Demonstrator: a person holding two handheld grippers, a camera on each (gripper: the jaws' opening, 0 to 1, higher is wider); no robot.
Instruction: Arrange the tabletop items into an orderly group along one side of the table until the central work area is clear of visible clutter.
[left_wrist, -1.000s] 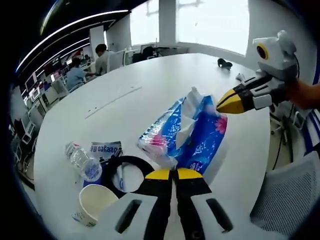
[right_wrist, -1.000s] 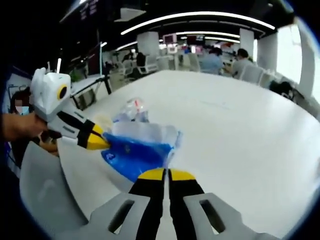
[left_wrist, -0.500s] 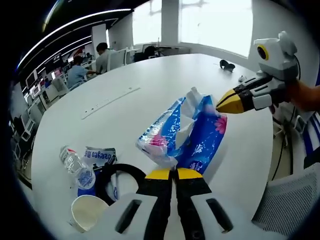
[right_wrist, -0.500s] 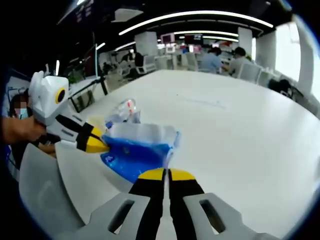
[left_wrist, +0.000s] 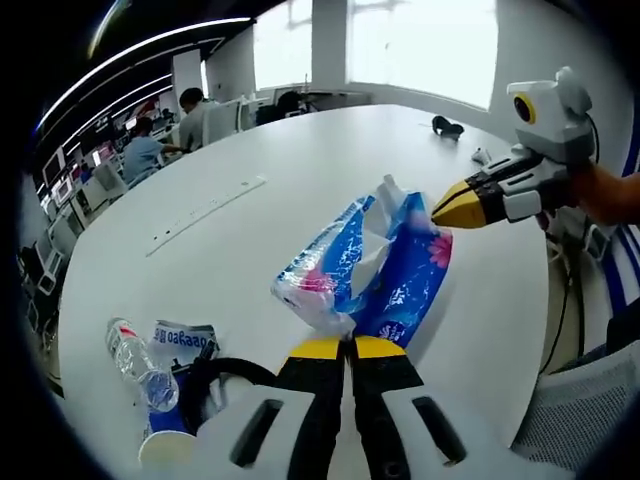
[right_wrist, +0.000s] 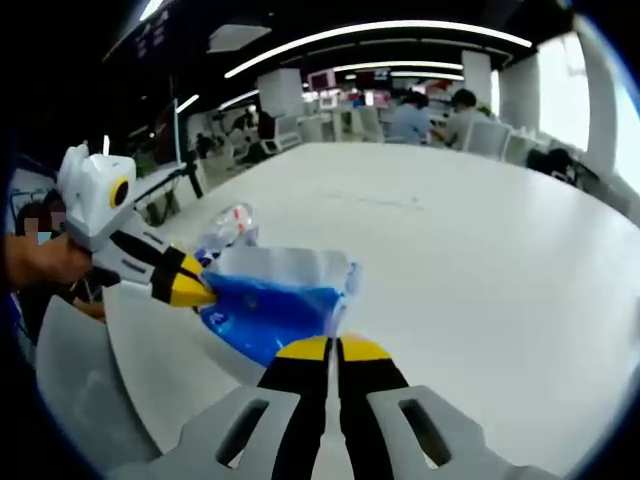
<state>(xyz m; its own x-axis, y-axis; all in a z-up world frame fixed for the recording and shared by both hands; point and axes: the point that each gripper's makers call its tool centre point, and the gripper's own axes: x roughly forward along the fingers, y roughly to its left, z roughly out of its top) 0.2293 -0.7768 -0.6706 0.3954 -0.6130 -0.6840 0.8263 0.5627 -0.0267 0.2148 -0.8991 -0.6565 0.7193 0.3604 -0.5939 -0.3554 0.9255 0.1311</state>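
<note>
both grippers hold tissue pack (left_wrist: 365, 265); bottle (left_wrist: 135, 362) now farther left.

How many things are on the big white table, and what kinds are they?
Blue tissue pack: 1
Clear water bottle: 1
Paper cup: 1
Black ring-shaped thing: 1
Printed packet: 1
Small dark thing at the far edge: 1
Total: 6
Both tongs, left and right, pinch the tissue pack.

Glossy crinkled plastic wraps the tissue pack (left_wrist: 370, 265), lying on a smooth, matt white table (left_wrist: 260, 200).
</note>
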